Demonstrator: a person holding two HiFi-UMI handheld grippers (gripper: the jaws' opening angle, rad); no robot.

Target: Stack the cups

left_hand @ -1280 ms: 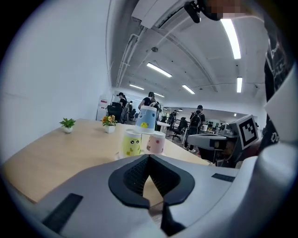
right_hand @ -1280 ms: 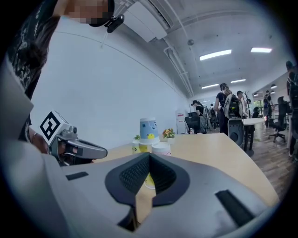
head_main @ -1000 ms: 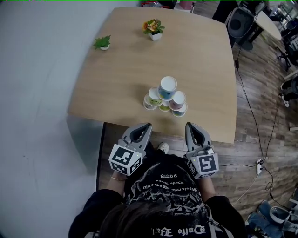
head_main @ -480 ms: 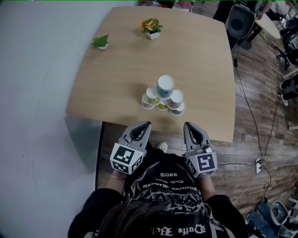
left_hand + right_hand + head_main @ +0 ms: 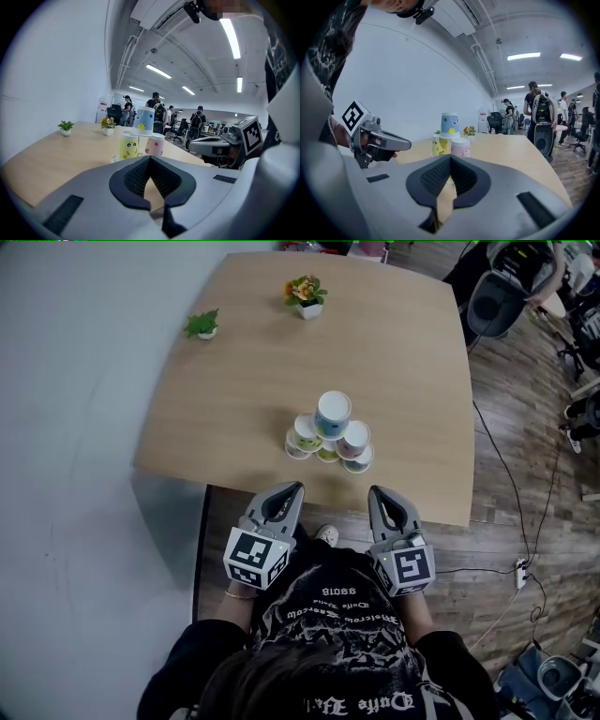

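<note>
The cup stack (image 5: 330, 435) stands as a small pyramid near the front middle of the wooden table (image 5: 244, 381). On top you have the blue cup (image 5: 335, 414), upside down, resting across the yellow cup (image 5: 307, 434) and the pink cup (image 5: 355, 440). The head view shows more cup rims peeking out beneath those two. I cannot count the bottom row for sure from here.

Your left gripper (image 5: 292, 489) sits just off the near table edge, below and slightly left of the stack, well apart from it. Look along it in the left gripper view: the left gripper (image 5: 150, 159) has its jaws pressed together at the tip, with nothing between them. The stack rises beyond the tip, with the yellow cup (image 5: 129, 145), pink cup (image 5: 154, 144) and blue cup (image 5: 143, 121) all clear.

Your right gripper (image 5: 378, 493) mirrors it on the other side, also short of the table edge. In its own view the right gripper (image 5: 450, 158) is closed tight and empty too, with the stack straight ahead.

Further out, a small green plant (image 5: 204, 326) stands near the far left of the table and a flower pot (image 5: 307, 294) at the far edge. Wood floor (image 5: 525, 456) runs along the right, with an office chair (image 5: 494, 298) at the top right corner.
</note>
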